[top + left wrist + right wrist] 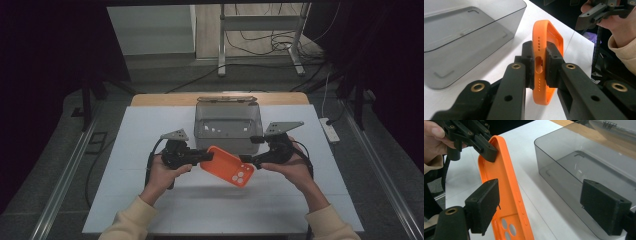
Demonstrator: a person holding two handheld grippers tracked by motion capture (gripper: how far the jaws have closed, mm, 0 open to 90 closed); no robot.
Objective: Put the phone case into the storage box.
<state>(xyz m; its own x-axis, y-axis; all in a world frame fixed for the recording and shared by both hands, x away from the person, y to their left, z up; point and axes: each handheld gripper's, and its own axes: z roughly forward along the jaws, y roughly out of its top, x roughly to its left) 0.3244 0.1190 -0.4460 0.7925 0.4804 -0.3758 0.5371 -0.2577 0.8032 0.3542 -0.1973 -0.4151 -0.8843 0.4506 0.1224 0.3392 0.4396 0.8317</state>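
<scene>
Item: orange phone case (227, 165), soft-looking, with camera cut-outs near one corner and a row of small holes and a slot along its end edge; held in the air above the white bench (150, 200), just in front of the box, tilted with the cut-out corner lower and toward the person. Holder: left gripper (202, 157), fingers (550, 62) clamped on the end edge of the case, one pad on each face, the slot showing between them in the left gripper view. Second tool: right gripper (245, 160), at the opposite end of the case; its fingers (484, 205) stand wide apart, one pad just beside the case's long edge near the cut-outs, the other well off toward the box, neither seen pressing on the case in the right gripper view. Each gripper is borne by a hand in a cream sleeve (127, 220) entering from the near side of the bench. Adjacent item: smoky-grey transparent box (227, 125), open-topped, standing on the bench just behind the case, its lid (227, 100) hinged back at the far side; the case is outside it. Surroundings: a wooden strip of bench top (165, 99) beyond the white sheet, a metal stand (260, 35) and loose cables on the floor behind, a white power strip (331, 130) at the bench's right edge.
</scene>
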